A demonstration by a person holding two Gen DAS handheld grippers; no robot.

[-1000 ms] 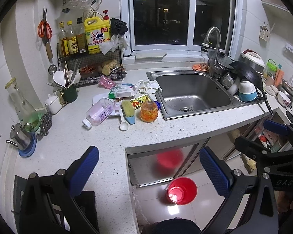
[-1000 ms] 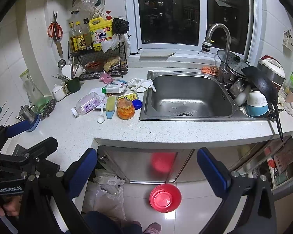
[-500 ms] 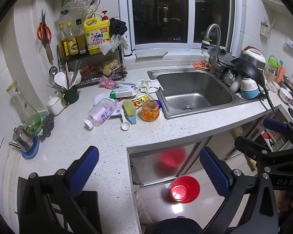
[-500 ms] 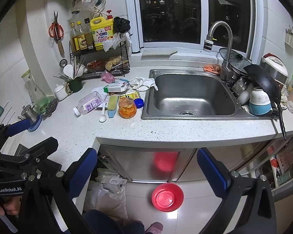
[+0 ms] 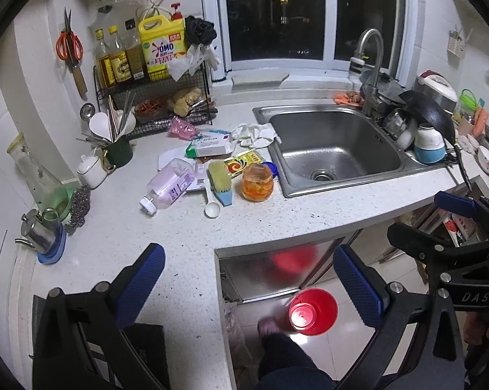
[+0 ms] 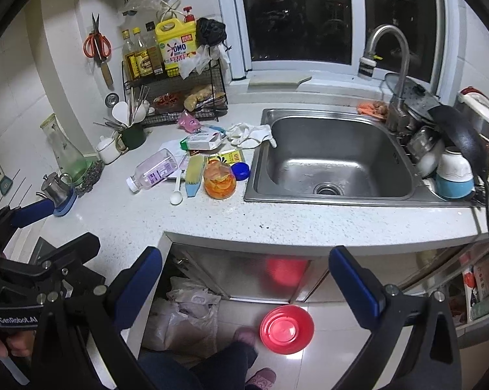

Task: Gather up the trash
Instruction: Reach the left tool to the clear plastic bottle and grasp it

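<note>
Trash lies on the white counter left of the sink: a tipped clear bottle with a purple label (image 5: 169, 186) (image 6: 155, 169), a green-and-white box (image 5: 208, 148) (image 6: 200, 141), a yellow wrapper (image 5: 242, 164), a pink bag (image 5: 181, 128), crumpled white cloth (image 5: 255, 134) (image 6: 250, 134) and an orange-filled jar (image 5: 257, 185) (image 6: 220, 180). A red bin (image 5: 312, 312) (image 6: 286, 328) stands on the floor below. My left gripper (image 5: 249, 279) and right gripper (image 6: 244, 282) are both open and empty, held well short of the counter items.
A steel sink (image 5: 332, 149) with a tap is at the right, with stacked dishes and a black pan (image 5: 429, 113) beside it. A wire rack of bottles (image 5: 153, 97), a utensil cup, a glass carafe (image 5: 33, 172) and a small steel pot stand at the left. The person's leg is below.
Both grippers have moved slightly closer to the counter; the clutter looks a little larger. The person's foot has stepped forward beside the red bin. Both stay open.
</note>
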